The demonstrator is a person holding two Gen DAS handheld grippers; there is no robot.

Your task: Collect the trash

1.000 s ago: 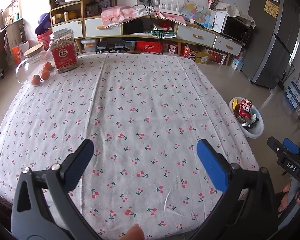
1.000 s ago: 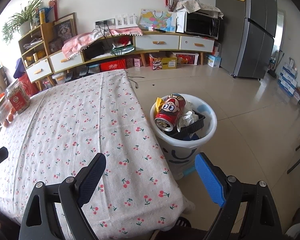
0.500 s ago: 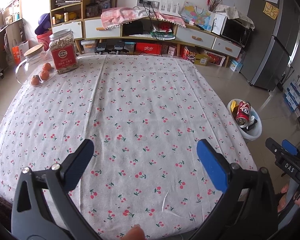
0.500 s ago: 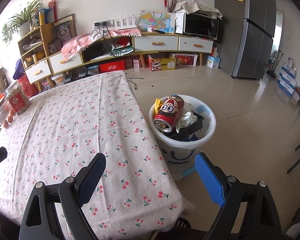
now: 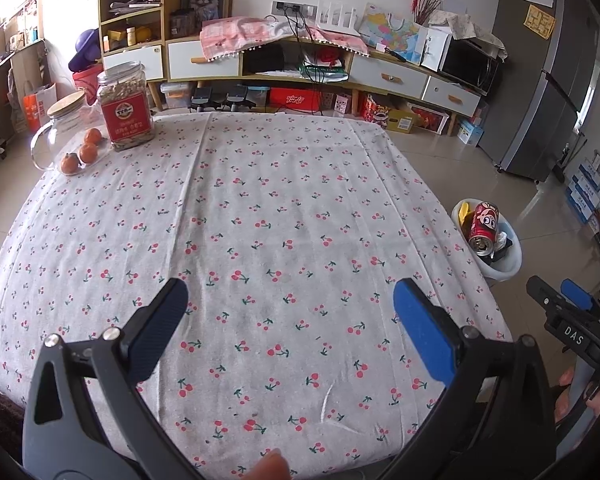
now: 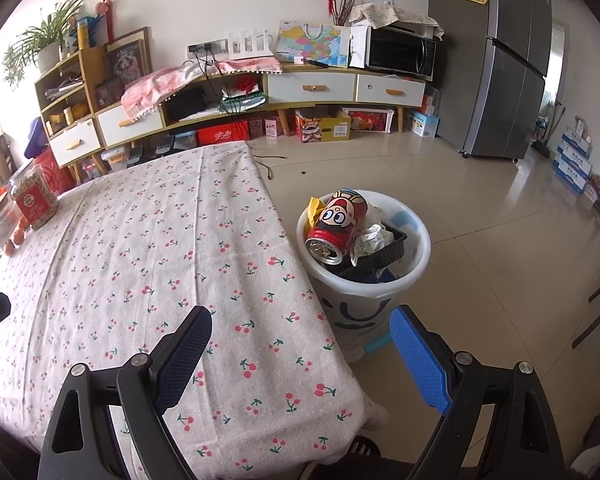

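Observation:
A white trash bin [image 6: 364, 300] stands on the floor by the table's right edge. In it lie a red cartoon can [image 6: 338, 222], crumpled white paper [image 6: 374, 236], a black tray [image 6: 384, 254] and a yellow wrapper [image 6: 314, 208]. The bin [image 5: 508, 266] and can [image 5: 484, 228] also show in the left wrist view. My left gripper [image 5: 288, 326] is open and empty above the near part of the cherry-print tablecloth [image 5: 260, 220]. My right gripper [image 6: 300, 354] is open and empty over the table's near right corner, short of the bin.
A red-labelled jar [image 5: 126, 110], a glass jug with a wooden lid [image 5: 62, 124] and three oranges [image 5: 86, 152] sit at the table's far left corner. A low sideboard [image 6: 312, 88] lines the far wall. A grey fridge [image 6: 508, 56] stands at the right.
Both grippers have drawn back slightly toward me; the bin and can look a little farther away. Both stay open and empty.

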